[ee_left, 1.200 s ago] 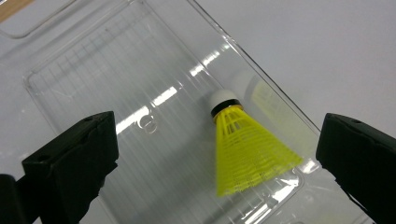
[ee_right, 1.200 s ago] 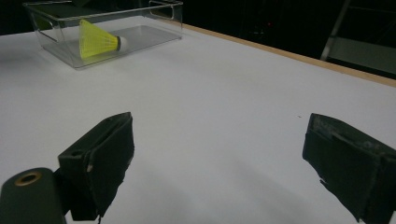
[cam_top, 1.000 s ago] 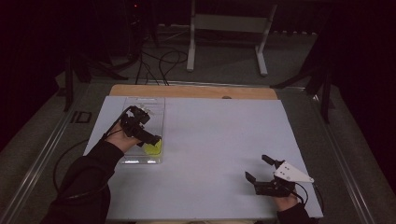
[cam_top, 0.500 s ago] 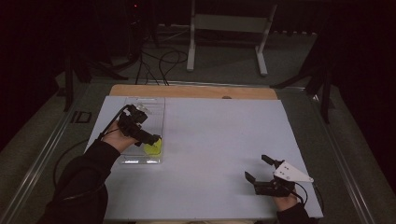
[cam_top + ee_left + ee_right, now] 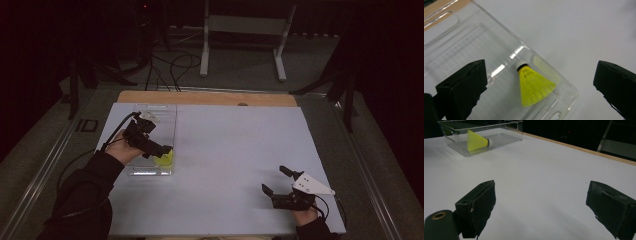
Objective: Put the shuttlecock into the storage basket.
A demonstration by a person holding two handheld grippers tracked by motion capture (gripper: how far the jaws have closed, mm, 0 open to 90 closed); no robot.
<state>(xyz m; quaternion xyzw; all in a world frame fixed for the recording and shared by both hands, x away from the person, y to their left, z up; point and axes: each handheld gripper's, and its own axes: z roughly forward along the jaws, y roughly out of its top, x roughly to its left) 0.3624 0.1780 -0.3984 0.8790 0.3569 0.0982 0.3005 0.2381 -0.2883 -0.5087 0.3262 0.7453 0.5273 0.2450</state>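
Observation:
A yellow shuttlecock (image 5: 164, 158) (image 5: 534, 86) with a white cork lies on its side in the near end of a clear plastic bin (image 5: 150, 108) (image 5: 454, 22) at the table's left. My left gripper (image 5: 166, 149) (image 5: 540, 67) hovers just above it, open, with the jaws wide on either side and nothing between them. My right gripper (image 5: 273, 178) (image 5: 541, 187) rests low over the white table top near the front right, open and empty. In the right gripper view the shuttlecock (image 5: 475, 141) and the bin (image 5: 506, 130) lie far off at the upper left.
The white table sheet (image 5: 235, 145) stretches between the two grippers, with a wooden strip (image 5: 210, 97) along its far edge. Beyond the table stand a grey metal stand (image 5: 245, 25) and loose cables (image 5: 170, 65) on the floor.
My left gripper has drifted slightly toward the near end of the bin, above the shuttlecock. The shuttlecock and the right gripper have stayed where they were.

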